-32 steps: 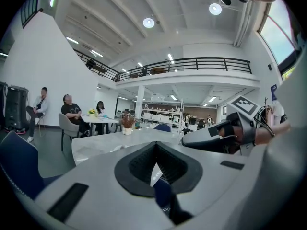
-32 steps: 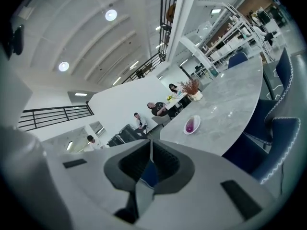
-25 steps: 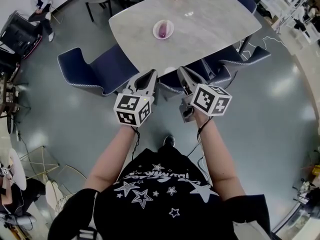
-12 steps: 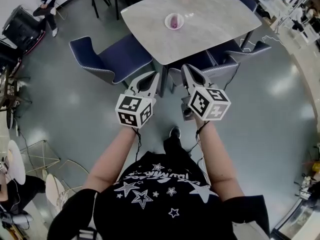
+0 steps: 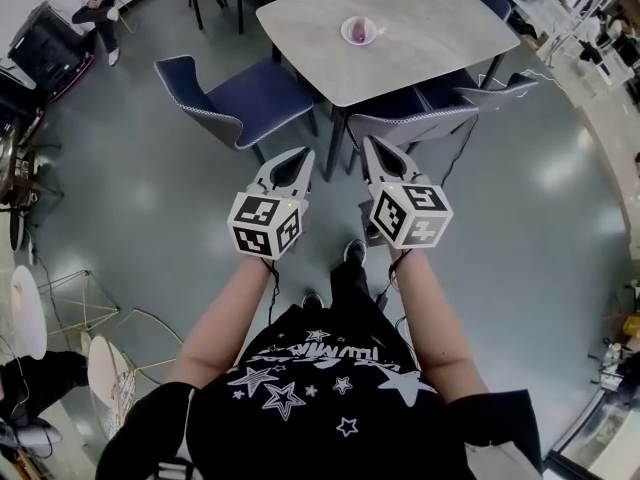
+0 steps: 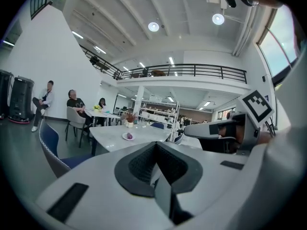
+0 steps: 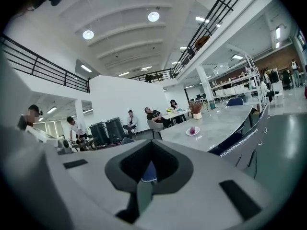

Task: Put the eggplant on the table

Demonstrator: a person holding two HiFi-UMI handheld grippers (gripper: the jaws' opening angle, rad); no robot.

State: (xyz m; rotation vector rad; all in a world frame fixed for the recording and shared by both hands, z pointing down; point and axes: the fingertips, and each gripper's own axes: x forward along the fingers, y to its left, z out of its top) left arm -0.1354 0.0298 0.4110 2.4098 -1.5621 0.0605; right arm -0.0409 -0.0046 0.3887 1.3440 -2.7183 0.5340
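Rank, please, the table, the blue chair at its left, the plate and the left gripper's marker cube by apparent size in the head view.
1. table
2. blue chair
3. marker cube of the left gripper, enlarged by nearness to the camera
4. plate

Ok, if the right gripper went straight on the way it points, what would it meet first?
Probably the blue chair beside the table, which shows just past the right gripper and its shut tips; depth is unclear.
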